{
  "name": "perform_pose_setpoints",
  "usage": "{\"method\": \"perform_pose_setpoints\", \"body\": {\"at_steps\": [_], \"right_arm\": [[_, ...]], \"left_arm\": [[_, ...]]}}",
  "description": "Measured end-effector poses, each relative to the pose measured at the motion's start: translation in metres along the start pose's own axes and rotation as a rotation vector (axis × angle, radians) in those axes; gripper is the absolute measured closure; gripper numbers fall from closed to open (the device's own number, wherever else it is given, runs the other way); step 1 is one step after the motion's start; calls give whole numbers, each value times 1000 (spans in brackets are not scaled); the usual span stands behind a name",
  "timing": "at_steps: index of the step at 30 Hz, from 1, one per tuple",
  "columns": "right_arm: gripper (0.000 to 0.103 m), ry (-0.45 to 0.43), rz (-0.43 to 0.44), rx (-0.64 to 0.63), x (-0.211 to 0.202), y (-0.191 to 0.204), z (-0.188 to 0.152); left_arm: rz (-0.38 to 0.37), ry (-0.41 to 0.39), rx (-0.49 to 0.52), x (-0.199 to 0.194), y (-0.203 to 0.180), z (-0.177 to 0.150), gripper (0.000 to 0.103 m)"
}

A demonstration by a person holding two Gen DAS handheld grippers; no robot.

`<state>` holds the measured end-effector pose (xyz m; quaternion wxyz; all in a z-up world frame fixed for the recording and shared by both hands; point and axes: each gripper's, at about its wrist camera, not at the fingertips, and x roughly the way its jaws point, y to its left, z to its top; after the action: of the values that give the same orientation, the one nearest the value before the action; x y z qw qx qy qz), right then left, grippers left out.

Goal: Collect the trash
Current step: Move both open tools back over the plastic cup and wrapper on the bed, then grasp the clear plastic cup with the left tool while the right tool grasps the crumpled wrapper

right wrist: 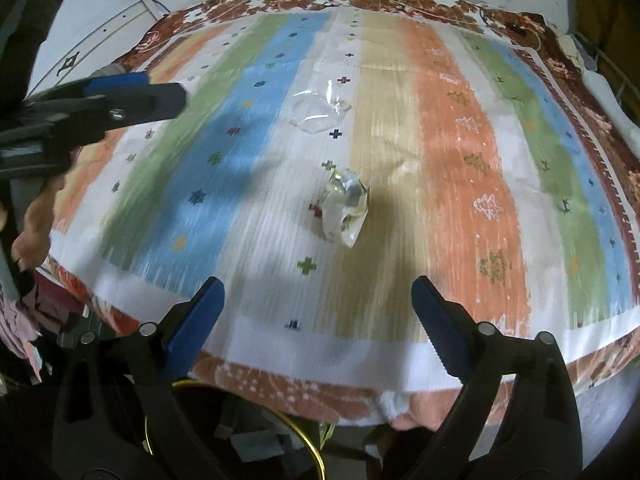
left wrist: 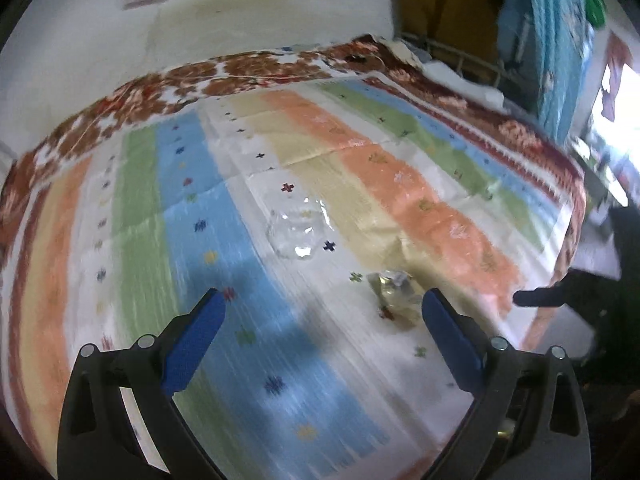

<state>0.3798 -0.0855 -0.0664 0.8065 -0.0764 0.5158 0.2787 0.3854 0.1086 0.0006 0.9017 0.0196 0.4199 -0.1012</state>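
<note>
Left tongs point(left wrist: 322, 312) are spread wide w/ nothing between them, hanging over the blue stripe of the striped cloth point(right wrist: 460, 160) on the bed. Clear plastic piece point(left wrist: 298, 230) lies flat dead ahead of them, toward the bed's middle, so that one looks like theirs imo. Crumpled wrapper point(right wrist: 344, 208) sits nearer the front edge, straight ahead of the right tongs point(right wrist: 318, 300), also spread wide and empty. Its long axis runs roughly front-to-back, so the jaws would close across its narrow side. Right hand is nearer the wrapper, left nearer the plastic.
</note>
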Motion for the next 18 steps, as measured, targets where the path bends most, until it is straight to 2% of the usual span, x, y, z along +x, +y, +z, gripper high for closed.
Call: {"method": "perform_pose_setpoints", "body": {"at_steps": [3, 8, 11, 13, 18], "right_arm": [[21, 16, 4, -7, 10, 1, 8], [25, 15, -15, -5, 22, -5, 18], [26, 23, -16, 2, 32, -11, 21], [34, 26, -10, -7, 39, -13, 22], [39, 33, -2, -11, 49, -17, 28]], "left_arm": [[0, 17, 105, 22, -2, 13, 7], [4, 63, 267, 53, -7, 26, 10], [-25, 103, 315, 70, -6, 31, 17], [-29, 131, 347, 84, -6, 34, 17], [-21, 170, 447, 105, -12, 38, 17]]}}
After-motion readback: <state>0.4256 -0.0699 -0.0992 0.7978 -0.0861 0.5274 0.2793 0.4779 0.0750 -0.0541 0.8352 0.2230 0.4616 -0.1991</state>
